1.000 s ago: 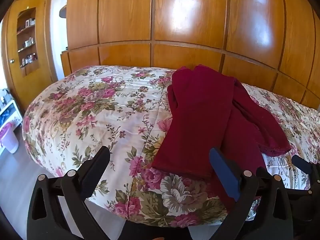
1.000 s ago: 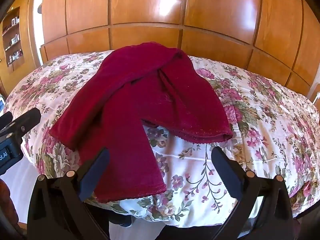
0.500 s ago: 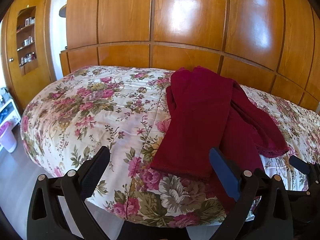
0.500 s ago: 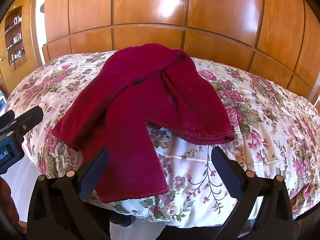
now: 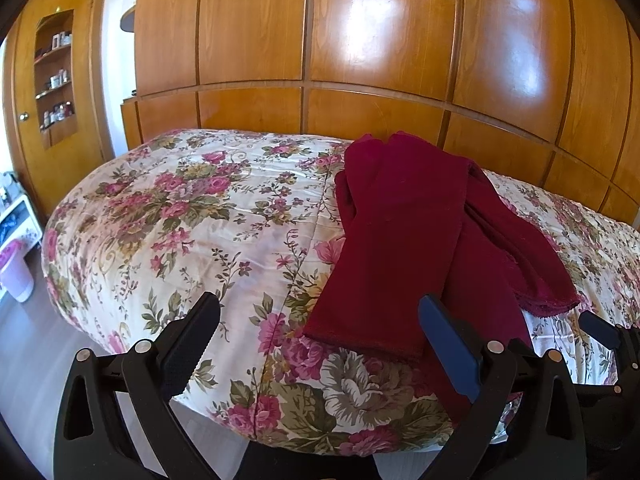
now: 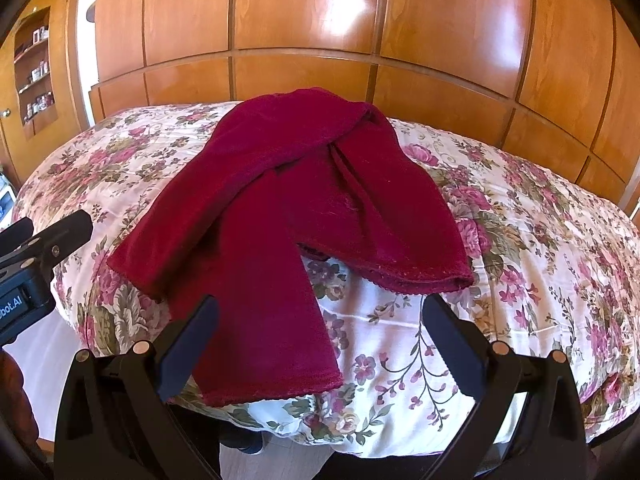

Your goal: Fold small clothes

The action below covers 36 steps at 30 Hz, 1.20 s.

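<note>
Two grippers, left gripper (image 5: 318,336) and right gripper (image 6: 320,330), jaws wide apart, empty, crumpled red garment (image 6: 296,204) on floral bedspread (image 6: 532,248)

This is a bedroom in a home. A bed (image 5: 168,232) fills the middle of the scene, and it is covered with a quilted floral bedspread (image 6: 520,240) with pink roses and green leaves on a white ground. Behind the bed, on the far side, a wall of glossy wooden panels (image 5: 380,40) rises like a tall headboard or built-in wardrobe. On the far left stands a wooden cabinet door (image 5: 24,120) with a small knob, and beside it an arched niche with shelves (image 5: 56,76) that hold small bottles and jars. On the near left, a pale plastic bin (image 5: 16,276) stands on the floor. A dark red garment (image 6: 288,216) lies on the bedspread.
</note>
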Available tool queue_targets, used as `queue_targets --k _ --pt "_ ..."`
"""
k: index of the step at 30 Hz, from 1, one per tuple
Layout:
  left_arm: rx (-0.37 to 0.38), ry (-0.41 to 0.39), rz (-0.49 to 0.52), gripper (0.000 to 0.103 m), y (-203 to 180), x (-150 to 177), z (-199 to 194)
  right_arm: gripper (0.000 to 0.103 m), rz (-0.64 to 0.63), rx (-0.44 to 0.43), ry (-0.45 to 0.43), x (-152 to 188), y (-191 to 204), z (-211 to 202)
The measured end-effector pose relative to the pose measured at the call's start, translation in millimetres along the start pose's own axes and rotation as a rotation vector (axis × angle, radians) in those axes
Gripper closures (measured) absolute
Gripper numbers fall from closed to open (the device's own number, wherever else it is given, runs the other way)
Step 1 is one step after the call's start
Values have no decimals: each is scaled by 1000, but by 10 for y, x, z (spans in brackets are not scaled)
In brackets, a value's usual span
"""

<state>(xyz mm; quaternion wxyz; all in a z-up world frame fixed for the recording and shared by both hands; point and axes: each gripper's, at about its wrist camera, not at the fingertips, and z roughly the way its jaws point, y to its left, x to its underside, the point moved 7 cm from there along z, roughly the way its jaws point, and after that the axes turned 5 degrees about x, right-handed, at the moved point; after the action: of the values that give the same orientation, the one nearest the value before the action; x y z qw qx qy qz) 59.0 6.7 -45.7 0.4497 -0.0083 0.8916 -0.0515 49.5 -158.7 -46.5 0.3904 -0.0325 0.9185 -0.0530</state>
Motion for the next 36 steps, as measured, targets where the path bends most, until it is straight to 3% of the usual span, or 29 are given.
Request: queue_targets --k 19,25,26,29,33,36 --pt "-3 5 -5 5 25 22 15 2 -3 -3 9 17 17 43" --pt "-39 37 -42 5 236 3 108 2 42 -75 33 -144 -48 121" --pt "-36 47 -58 5 293 6 122 4 48 -91 34 -203 -55 142" --pt "-41 73 -113 5 470 37 169 31 62 -143 39 -454 -60 230" --pt "-15 96 -148 6 606 80 205 42 79 -222 69 -802 50 459" --pt "18 109 -157 10 647 112 222 43 92 -251 121 -979 186 746"
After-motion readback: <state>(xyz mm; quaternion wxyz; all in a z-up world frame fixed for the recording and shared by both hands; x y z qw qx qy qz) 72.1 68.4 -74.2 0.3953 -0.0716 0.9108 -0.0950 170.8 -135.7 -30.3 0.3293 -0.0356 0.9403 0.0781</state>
